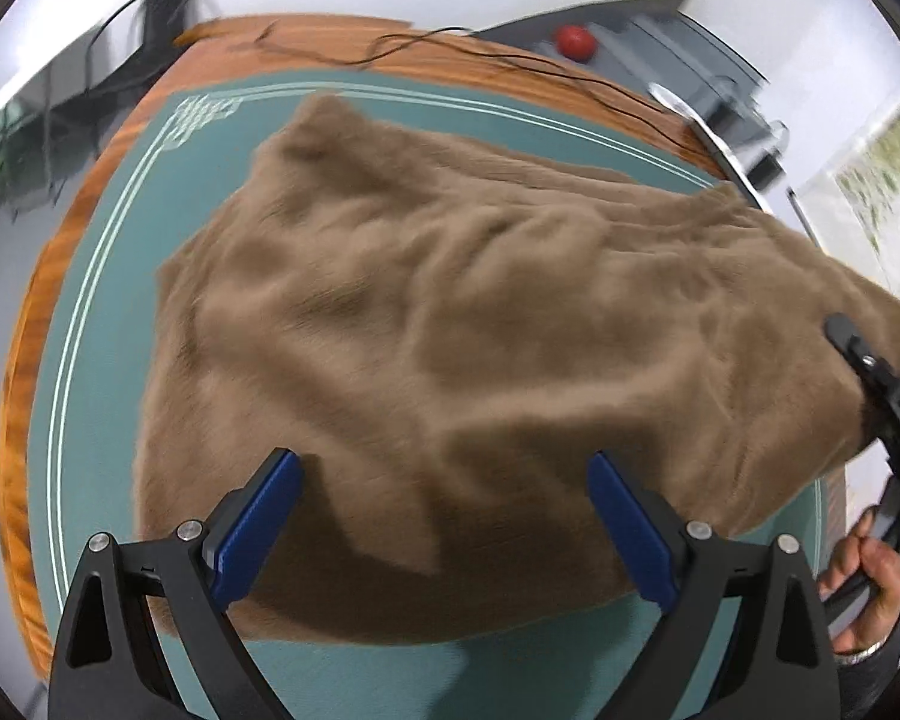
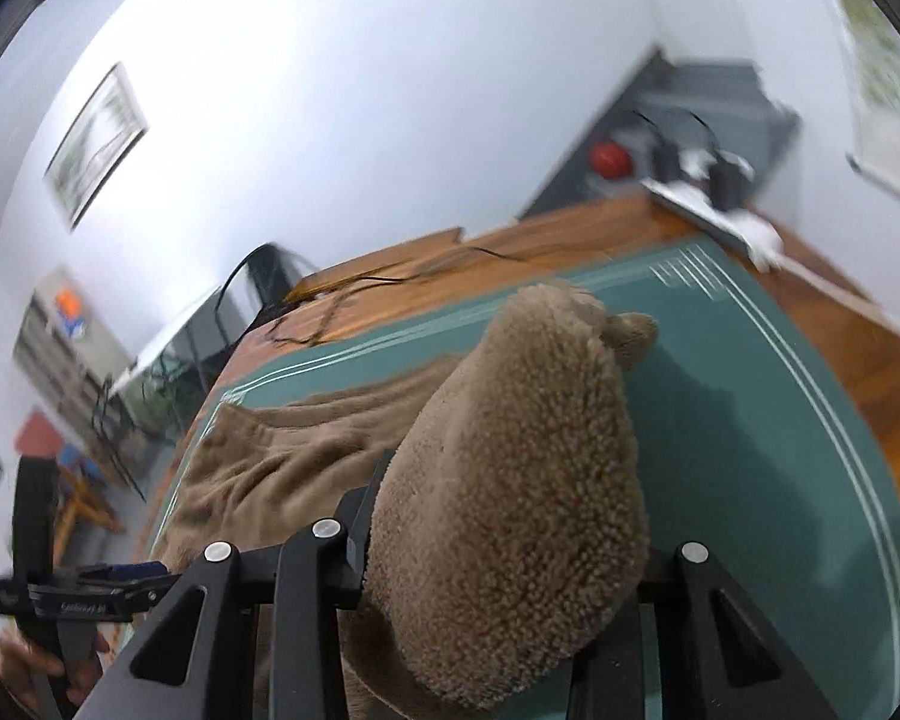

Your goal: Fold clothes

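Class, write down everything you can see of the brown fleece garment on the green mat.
The garment is tan-brown, plush and fuzzy, with a curly pile showing on its raised part. It lies rumpled and mostly spread across the green mat. One edge is bunched and lifted in the right tool, which is shut on it. The left tool hangs open over the near edge, not gripping. Its type is unclear.

Bright, even indoor light; soft shadows; motion blur; strong fisheye bending at edges.

R claw (image 2: 498, 540) gripping tan fleece (image 2: 510, 450), green mat (image 2: 750, 420)
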Available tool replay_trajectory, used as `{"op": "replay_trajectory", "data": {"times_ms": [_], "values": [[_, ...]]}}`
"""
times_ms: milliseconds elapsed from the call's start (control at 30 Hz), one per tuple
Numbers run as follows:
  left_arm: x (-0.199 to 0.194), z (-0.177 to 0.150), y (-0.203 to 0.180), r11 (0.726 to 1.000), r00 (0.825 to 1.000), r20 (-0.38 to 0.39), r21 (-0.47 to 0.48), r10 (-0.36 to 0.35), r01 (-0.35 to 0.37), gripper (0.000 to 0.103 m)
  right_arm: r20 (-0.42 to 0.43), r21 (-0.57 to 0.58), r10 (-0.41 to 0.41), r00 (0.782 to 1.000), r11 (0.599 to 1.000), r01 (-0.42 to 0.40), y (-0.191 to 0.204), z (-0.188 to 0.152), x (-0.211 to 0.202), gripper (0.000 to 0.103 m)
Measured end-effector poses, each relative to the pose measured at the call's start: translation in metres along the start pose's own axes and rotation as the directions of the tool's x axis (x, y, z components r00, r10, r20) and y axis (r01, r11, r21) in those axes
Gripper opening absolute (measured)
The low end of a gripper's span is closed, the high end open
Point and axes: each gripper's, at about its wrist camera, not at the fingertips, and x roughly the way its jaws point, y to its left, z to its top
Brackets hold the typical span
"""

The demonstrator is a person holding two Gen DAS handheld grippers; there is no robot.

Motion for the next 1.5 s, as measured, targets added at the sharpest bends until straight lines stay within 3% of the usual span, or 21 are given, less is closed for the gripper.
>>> {"op": "replay_trajectory", "data": {"times_ms": [167,333,600,733,800,867,933,1033,1167,1367,1500], "values": [[-0.008,-0.009,0.029,0.998,1.0,0.01,-0.068,0.011,-0.011,0.098,0.029,-0.186,0.055,0.998,0.981,-0.049,0.058,-0.005,-0.01,0.036],[-0.015,-0.02,0.058,0.991,1.0,0.015,-0.131,0.026,-0.024,0.098,0.028,-0.358,0.137,0.99,0.926,-0.118,0.128,-0.015,-0.013,0.035],[-0.026,-0.04,0.115,0.962,0.999,0.022,-0.272,0.042,-0.034,0.098,-0.107,-0.484,0.255,0.961,0.831,-0.274,0.217,-0.068,0.019,0.032],[-0.031,-0.051,0.138,0.943,0.999,0.031,-0.333,0.023,-0.012,0.098,-0.202,-0.556,0.224,0.953,0.775,-0.3,0.242,-0.11,0.048,0.032],[-0.034,-0.053,0.14,0.944,0.999,0.043,-0.331,0.015,0.0,0.098,-0.233,-0.568,0.212,0.949,0.763,-0.31,0.241,-0.122,0.055,0.039],[-0.035,-0.054,0.14,0.944,0.999,0.052,-0.33,-0.01,0.026,0.098,-0.245,-0.582,0.212,0.946,0.749,-0.318,0.239,-0.13,0.057,0.068],[-0.034,-0.051,0.139,0.939,0.997,0.055,-0.334,-0.062,0.077,0.098,-0.25,-0.599,0.211,0.945,0.733,-0.322,0.235,-0.135,0.056,0.084],[-0.033,-0.05,0.134,0.929,0.988,0.06,-0.338,-0.141,0.153,0.098,-0.273,-0.608,0.22,0.937,0.715,-0.345,0.235,-0.136,0.046,0.086],[-0.039,-0.045,0.124,0.925,0.974,0.086,-0.307,-0.208,0.224,0.098,-0.283,-0.482,0.313,0.907,0.771,-0.417,0.215,-0.112,0.022,0.086],[-0.042,-0.022,0.105,0.897,0.936,0.122,-0.269,-0.33,0.351,0.098,-0.199,-0.315,0.256,0.946,0.898,-0.309,0.164,-0.081,0.011,0.086],[-0.042,0.006,0.086,0.87,0.895,0.14,-0.212,-0.424,0.445,0.098,-0.205,-0.234,0.212,0.955,0.937,-0.258,0.139,-0.079,0.018,0.086]]}}
